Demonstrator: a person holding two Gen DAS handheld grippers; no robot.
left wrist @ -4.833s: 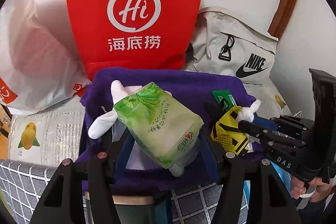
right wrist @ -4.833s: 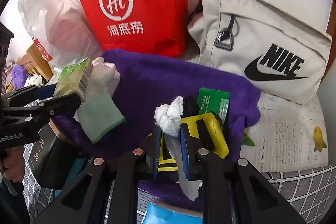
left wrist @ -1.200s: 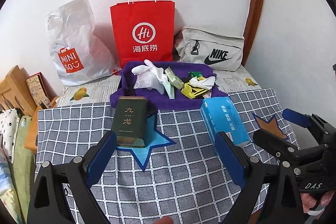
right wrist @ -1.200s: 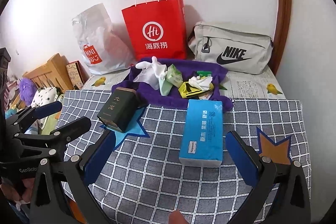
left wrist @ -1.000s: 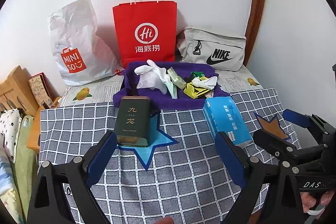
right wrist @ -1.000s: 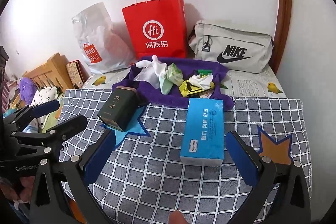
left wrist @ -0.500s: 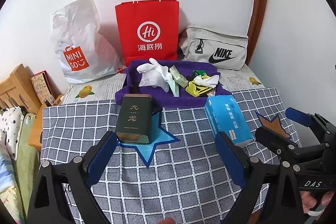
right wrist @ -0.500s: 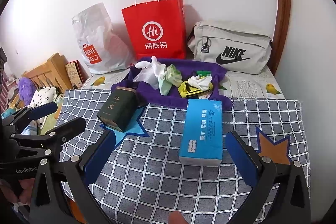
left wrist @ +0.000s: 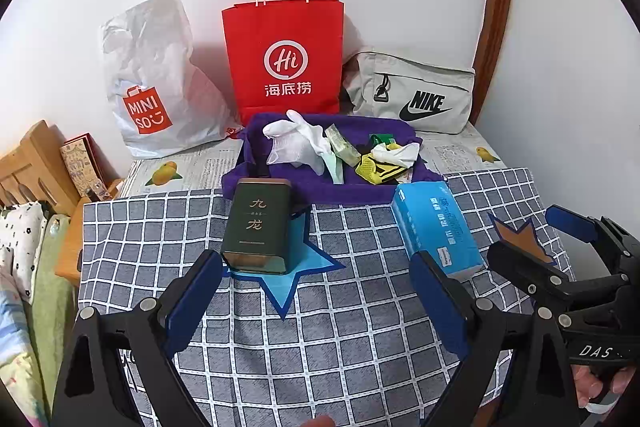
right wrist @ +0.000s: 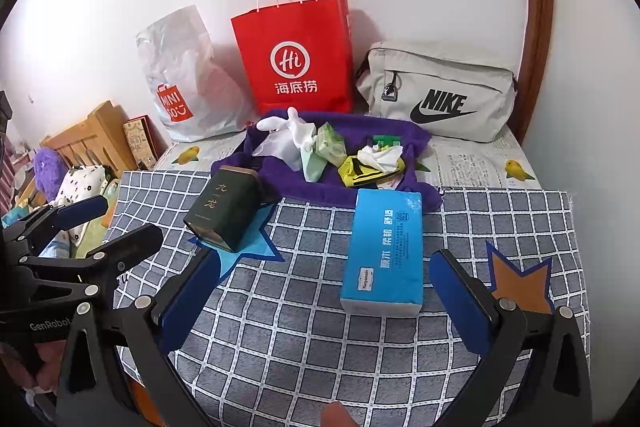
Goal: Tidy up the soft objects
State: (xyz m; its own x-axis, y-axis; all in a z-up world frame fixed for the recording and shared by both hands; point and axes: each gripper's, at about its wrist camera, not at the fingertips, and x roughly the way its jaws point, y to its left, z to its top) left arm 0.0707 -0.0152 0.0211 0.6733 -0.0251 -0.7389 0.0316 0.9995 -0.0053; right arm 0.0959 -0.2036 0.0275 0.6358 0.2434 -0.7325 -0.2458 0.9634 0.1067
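Both tongs spread wide and empty: left gripper (left wrist: 316, 301) over the checked cloth (left wrist: 340, 339), right gripper (right wrist: 324, 297) just short of the blue tissue pack (right wrist: 384, 251). Gloves (left wrist: 300, 143) and a green packet (right wrist: 330, 147) lie in the purple tray (left wrist: 312, 189). Between picks, I'd say; next, likely close on the tissue pack.
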